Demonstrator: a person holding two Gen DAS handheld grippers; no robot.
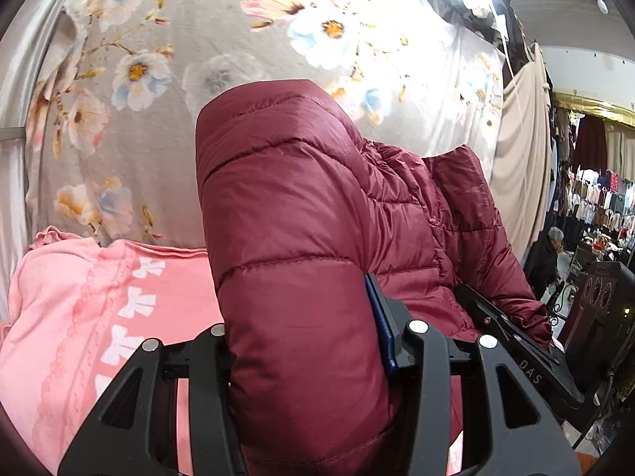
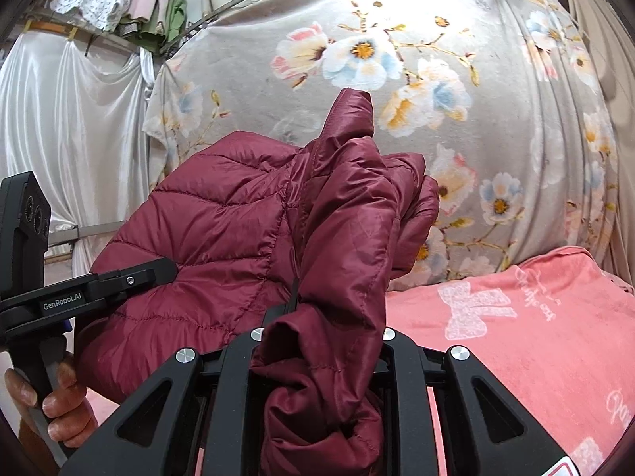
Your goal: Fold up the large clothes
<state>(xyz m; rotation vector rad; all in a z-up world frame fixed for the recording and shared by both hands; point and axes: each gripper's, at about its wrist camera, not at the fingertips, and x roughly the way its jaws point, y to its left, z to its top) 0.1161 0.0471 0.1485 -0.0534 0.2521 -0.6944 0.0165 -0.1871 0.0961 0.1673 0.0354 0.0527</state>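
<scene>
A maroon quilted puffer jacket (image 1: 285, 214) fills the middle of both views, bunched and lifted above a pink towel (image 1: 79, 309). My left gripper (image 1: 305, 349) is shut on a thick padded fold of the jacket; its right blue pad shows against the cloth. My right gripper (image 2: 317, 341) is shut on another bunched part of the jacket (image 2: 238, 230), with a sleeve end sticking up. The left gripper also shows in the right wrist view (image 2: 131, 277) at the jacket's left side. The right gripper's body shows in the left wrist view (image 1: 516, 341).
A grey floral sheet (image 1: 238, 39) hangs behind the work surface. White satin drapes (image 2: 71, 119) hang at the left. The pink towel with white bows (image 2: 516, 317) covers the surface. A shop with hanging clothes and a person (image 1: 551, 261) lies to the right.
</scene>
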